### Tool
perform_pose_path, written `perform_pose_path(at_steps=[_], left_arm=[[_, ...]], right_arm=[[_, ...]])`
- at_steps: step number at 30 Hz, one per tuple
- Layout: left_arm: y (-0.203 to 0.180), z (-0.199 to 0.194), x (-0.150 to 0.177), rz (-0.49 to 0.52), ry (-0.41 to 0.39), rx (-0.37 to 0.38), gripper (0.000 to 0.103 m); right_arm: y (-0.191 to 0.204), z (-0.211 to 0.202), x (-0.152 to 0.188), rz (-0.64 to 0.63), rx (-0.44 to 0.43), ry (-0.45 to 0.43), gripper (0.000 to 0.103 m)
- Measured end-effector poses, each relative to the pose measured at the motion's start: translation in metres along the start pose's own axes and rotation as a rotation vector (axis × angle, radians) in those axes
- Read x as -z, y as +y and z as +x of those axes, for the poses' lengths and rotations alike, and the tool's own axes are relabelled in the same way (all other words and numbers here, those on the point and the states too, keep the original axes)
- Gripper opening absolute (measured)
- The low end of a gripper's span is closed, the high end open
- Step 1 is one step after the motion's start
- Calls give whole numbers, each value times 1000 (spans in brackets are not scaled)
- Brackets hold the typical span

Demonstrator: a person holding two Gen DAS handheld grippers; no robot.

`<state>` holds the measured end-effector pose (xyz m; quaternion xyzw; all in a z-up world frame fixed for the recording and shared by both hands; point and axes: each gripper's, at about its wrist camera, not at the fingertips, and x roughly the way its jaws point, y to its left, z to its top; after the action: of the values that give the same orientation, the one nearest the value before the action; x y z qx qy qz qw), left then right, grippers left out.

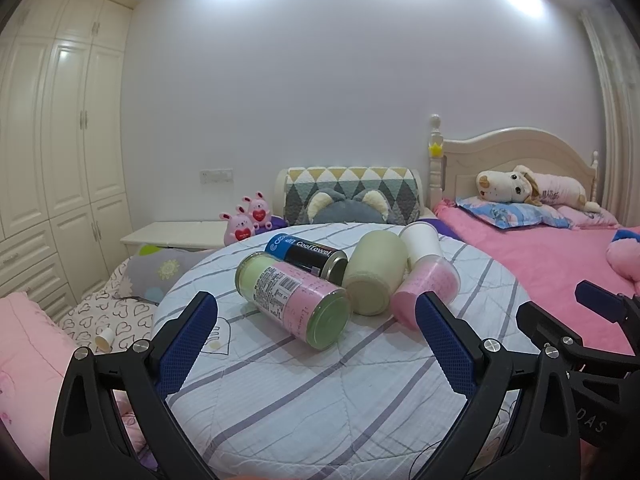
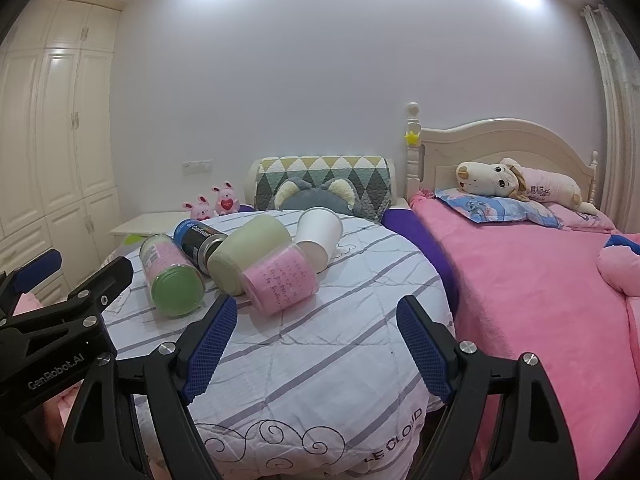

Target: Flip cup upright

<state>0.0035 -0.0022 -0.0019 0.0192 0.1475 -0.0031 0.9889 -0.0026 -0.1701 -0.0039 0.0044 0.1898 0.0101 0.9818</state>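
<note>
The white cup [image 2: 319, 234] was seen lying on its side on the table [image 2: 320, 360]; the left gripper [image 1: 316, 344] and the right gripper [image 2: 316, 346] were held wide open, empty.

Five containers are seen lying on their sides on a round surface covered by a striped quilt [image 2: 320, 344]: a white paper cup [image 2: 319, 232], a pink-filled clear cup [image 2: 280, 280], a pale green tumbler [image 2: 248, 254], a dark "CoolTowel" can [image 2: 198, 242] and a green-lidded jar [image 2: 170, 280]. The right gripper [image 2: 316, 344] is held above the quilt with its blue-padded fingers spread apart, nothing between them. The left gripper [image 2: 60, 300] is visible at the left edge. A pink bed [image 2: 540, 280] stands alongside.
</note>
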Motion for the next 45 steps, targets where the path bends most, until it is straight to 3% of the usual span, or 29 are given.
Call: perform_pose_path(at_steps=[26, 39, 45], left_arm=[[1, -6, -3, 8, -3, -7, 101], [0, 13, -10, 46, 85, -23, 101], [0, 29, -16, 72, 143, 26, 101]], right_arm=[[1, -4, -3, -2, -14, 4, 83], [-23, 19, -17, 70, -55, 76, 83], [-33, 34, -21, 94, -53, 133, 83]])
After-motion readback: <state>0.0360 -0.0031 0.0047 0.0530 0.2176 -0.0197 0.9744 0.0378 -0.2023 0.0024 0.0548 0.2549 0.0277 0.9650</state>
